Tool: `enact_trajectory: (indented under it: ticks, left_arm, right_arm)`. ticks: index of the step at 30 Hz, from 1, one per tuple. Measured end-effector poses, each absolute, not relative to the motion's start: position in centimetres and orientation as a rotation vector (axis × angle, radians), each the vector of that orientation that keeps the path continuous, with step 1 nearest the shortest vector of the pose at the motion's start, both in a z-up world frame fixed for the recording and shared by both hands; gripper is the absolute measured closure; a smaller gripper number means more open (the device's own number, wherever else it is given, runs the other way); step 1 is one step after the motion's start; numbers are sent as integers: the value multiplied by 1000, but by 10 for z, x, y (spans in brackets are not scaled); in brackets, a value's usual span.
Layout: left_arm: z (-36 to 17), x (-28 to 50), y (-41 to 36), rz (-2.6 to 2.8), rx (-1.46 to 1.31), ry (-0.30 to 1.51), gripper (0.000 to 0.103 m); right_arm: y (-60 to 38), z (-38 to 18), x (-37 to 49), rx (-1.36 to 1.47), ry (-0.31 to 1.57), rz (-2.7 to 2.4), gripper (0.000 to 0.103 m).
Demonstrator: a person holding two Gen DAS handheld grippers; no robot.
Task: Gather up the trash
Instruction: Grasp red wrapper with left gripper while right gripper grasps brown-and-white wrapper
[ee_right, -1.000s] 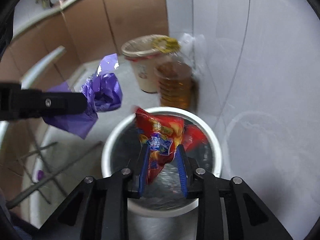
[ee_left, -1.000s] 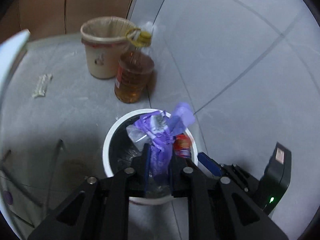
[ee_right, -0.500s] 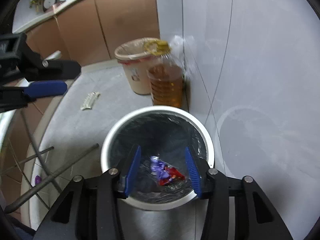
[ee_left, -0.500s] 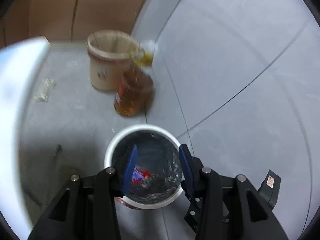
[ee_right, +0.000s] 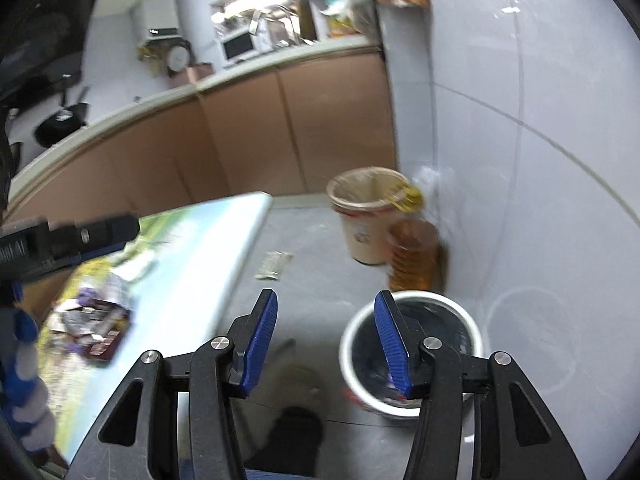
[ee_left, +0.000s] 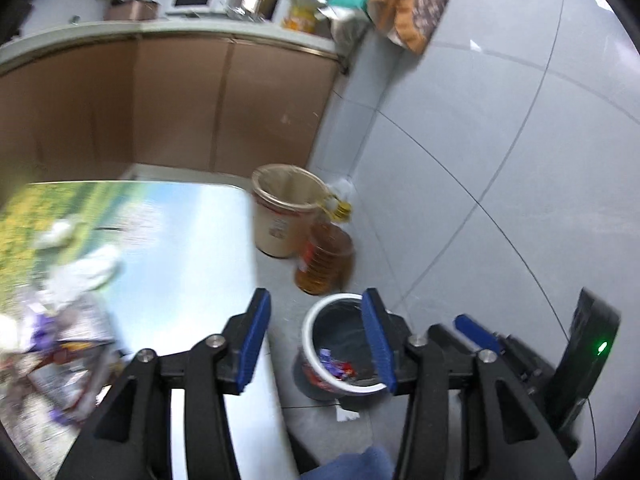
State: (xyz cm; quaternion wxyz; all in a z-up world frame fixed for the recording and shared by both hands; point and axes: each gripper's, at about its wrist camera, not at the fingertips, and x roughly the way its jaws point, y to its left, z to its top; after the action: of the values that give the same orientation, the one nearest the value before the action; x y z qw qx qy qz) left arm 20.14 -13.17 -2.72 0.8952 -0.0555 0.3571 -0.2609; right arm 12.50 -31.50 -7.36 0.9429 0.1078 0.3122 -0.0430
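A white-rimmed trash bin [ee_left: 310, 334] with a black liner stands on the floor by the wall; purple and red wrappers [ee_left: 335, 366] lie inside it. It also shows in the right wrist view [ee_right: 444, 304]. My left gripper [ee_left: 316, 344] is open and empty, raised above the bin and the table edge. My right gripper [ee_right: 326, 344] is open and empty, left of the bin. More wrappers [ee_left: 68, 344] lie on the table [ee_left: 180, 248], seen also in the right wrist view [ee_right: 94, 324]. White crumpled paper [ee_left: 86, 268] lies there too.
A beige bucket [ee_left: 282, 212] and an oil bottle [ee_left: 324, 260] stand against the tiled wall behind the bin. A small wrapper [ee_right: 274, 265] lies on the floor. Kitchen cabinets [ee_left: 180, 104] run along the back. The left gripper's body [ee_right: 68, 238] shows at the left of the right wrist view.
Both grippers released their wrappers into the bin, opened, and lifted up and back toward the table. The table and its litter have come into view.
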Motion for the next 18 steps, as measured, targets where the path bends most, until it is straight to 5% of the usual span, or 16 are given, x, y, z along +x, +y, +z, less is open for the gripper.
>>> enact_trajectory:
  ticks: [18]
  left_arm:
    - [-66,144,114,-285,-151,713,55]
  right_arm:
    - [-150,-20,116,72,630,219,47]
